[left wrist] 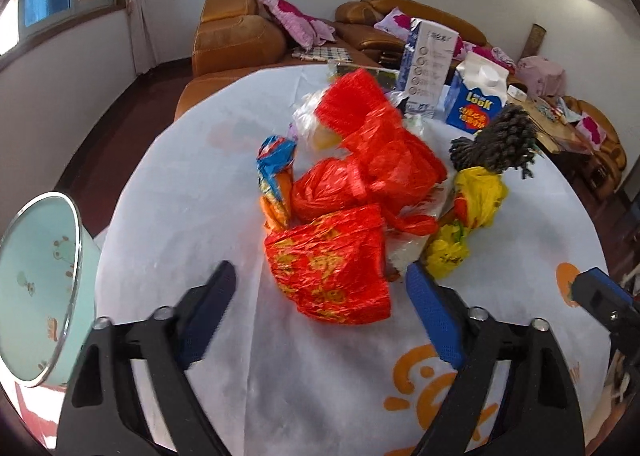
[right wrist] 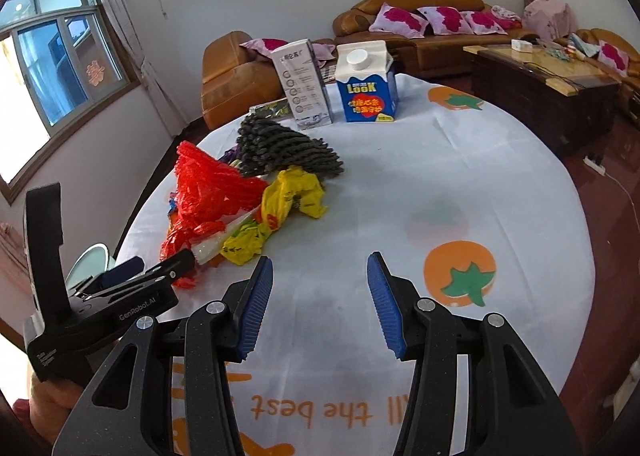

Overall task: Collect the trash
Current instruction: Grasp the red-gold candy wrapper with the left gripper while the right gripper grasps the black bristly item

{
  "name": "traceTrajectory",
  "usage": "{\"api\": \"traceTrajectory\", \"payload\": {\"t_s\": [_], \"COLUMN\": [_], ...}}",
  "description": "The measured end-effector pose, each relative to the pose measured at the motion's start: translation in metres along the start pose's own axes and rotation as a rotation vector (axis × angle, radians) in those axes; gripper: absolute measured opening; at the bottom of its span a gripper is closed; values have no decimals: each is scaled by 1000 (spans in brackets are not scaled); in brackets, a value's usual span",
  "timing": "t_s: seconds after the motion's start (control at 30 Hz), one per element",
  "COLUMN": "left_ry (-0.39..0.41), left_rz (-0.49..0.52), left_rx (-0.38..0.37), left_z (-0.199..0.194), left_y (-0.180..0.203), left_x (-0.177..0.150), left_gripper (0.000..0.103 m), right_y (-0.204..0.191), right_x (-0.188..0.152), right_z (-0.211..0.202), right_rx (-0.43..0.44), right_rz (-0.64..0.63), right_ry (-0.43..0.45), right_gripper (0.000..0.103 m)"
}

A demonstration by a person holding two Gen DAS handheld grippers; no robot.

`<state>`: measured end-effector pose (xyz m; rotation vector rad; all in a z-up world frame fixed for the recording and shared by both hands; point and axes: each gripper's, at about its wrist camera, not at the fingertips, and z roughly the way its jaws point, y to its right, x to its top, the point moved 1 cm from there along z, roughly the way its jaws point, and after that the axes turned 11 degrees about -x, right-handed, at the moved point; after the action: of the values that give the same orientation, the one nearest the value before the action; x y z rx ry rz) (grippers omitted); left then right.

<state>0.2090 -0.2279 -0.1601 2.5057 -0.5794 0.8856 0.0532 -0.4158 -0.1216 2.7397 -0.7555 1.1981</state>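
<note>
Left claw (left wrist: 320,296) is spread wide and lined up right in front of the red-and-gold foil bag (left wrist: 330,268). The bag sits between the two blue pads, maybe slightly past the tips, and I can't see either pad actually touching it. So this looks like the approach part of a grab, nothing pinched yet.

The right claw (right wrist: 320,296) is spread too, holding nothing, and hangs over a bare stretch of the white tablecloth (right wrist: 400,183) with the orange tomato prints. The trash heap is off to its left, well apart from its pads.

The heap sits in the middle of the round table:
- the foil bag at the front, nearest the left claw
- crumpled red plastic bags (left wrist: 372,159) behind it
- a blue-and-orange wrapper (left wrist: 274,171) on the left side
- a yellow plastic bag (left wrist: 476,199) on the right, with a dark knobbly bundle (left wrist: 496,143) just behind it
- a clear bag poking out at the back

Further back stand a blue Look carton (left wrist: 474,99) and a taller white box (left wrist: 430,67), both upright. No idea if those count as trash.

There's a pale green basin (left wrist: 40,284) at the left edge of the left wrist view, tipped toward the camera. I'm guessing that's where the trash goes.

Next move, as I read it: nudge the left claw forward a bit and squeeze on the foil bag. It's crinkly and light, so the grip needs to catch a decent fold or it may slip out.
</note>
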Motion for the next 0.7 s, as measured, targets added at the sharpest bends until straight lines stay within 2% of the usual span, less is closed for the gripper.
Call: {"api": "traceTrajectory", "payload": {"t_s": [0.17,0.27,0.37,0.53,0.7], "left_ry": [-23,-16,-4,45,98], "left_rz": [-24,-34,-49,-42,-38], "left_rx": [-27,-36,-40,-20,6], "left_z": [5,2,-6,-31,-61], "left_y": [-15,-22,-30,-40,-51], "left_x": [-3,-5,-6,-8,-7], "left_gripper": [53,34,21,18,18], "right_y": [-1,-5,-7,-10,-20], "right_x": [0,-1,0,7,32], "right_z": [3,2,1,0,-2], "right_rx": [-1,-2,-7,-10,9], "right_rz": [3,-3,-5,-7,-6], "right_ry": [-8,-10,-4,12,60], "right_gripper": [50,50,50,50,50]}}
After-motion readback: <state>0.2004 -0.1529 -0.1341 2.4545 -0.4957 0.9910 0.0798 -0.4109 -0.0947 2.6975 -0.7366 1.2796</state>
